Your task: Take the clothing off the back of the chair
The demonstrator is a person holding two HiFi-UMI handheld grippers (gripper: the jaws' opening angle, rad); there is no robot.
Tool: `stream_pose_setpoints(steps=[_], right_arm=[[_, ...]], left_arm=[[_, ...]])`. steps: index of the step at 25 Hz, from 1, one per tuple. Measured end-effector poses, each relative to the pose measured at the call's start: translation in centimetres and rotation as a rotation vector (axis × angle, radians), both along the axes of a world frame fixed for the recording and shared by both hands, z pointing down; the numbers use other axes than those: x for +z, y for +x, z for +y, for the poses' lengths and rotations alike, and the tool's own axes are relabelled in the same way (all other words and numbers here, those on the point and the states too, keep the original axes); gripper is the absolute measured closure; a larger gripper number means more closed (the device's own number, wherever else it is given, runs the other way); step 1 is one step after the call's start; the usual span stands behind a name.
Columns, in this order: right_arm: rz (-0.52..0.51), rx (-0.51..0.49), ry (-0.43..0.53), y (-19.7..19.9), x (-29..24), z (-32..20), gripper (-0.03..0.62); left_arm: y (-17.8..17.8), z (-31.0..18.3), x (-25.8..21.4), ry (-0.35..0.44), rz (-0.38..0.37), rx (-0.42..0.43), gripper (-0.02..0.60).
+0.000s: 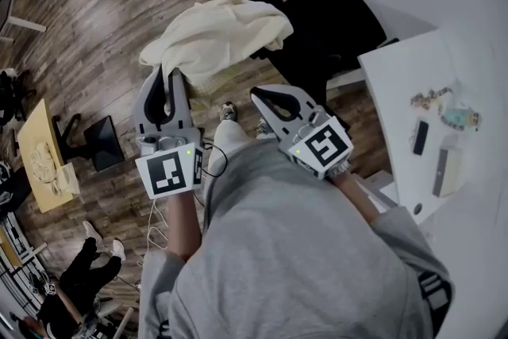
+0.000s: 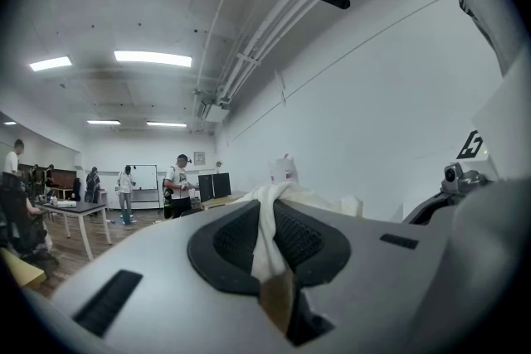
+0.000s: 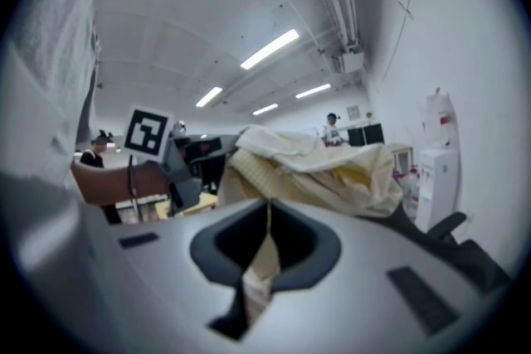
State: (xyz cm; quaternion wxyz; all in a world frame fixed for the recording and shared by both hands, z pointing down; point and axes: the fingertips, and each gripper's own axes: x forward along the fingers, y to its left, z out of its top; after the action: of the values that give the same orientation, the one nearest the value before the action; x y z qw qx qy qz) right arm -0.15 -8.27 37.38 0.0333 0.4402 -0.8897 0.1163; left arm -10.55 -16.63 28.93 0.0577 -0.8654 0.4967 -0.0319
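A cream-coloured piece of clothing [image 1: 218,32] hangs bunched between both grippers, over the left side of a black office chair [image 1: 329,20]. Whether it still touches the chair I cannot tell. My left gripper [image 1: 168,77] is shut on one edge; in the left gripper view the clothing [image 2: 267,240] runs pinched between the jaws of the left gripper [image 2: 270,220]. My right gripper [image 1: 262,95] is shut on another edge, level with the left. In the right gripper view a thin fold of the clothing [image 3: 319,170] passes between the jaws of the right gripper [image 3: 267,240], and its bulk lies just ahead.
A white table [image 1: 405,83] with a phone [image 1: 420,136] and small items stands at the right, close to the chair. A low wooden table [image 1: 38,155] and a black stand [image 1: 103,143] sit on the wood floor at the left. A person [image 1: 79,274] is at the lower left.
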Motion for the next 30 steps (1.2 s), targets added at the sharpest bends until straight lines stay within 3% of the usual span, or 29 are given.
stream_pose_setpoints(steps=[19, 30], right_arm=[[0.002, -0.043, -0.009, -0.7, 0.5, 0.6, 0.559], [-0.007, -0.101, -0.022, -2.3, 0.7, 0.6, 0.559]], left_arm=[[-2.9, 1.0, 0.2, 0.004, 0.001, -0.095, 0.509], [-7.7, 2.7, 2.2, -0.045, -0.023, -0.212, 0.509]])
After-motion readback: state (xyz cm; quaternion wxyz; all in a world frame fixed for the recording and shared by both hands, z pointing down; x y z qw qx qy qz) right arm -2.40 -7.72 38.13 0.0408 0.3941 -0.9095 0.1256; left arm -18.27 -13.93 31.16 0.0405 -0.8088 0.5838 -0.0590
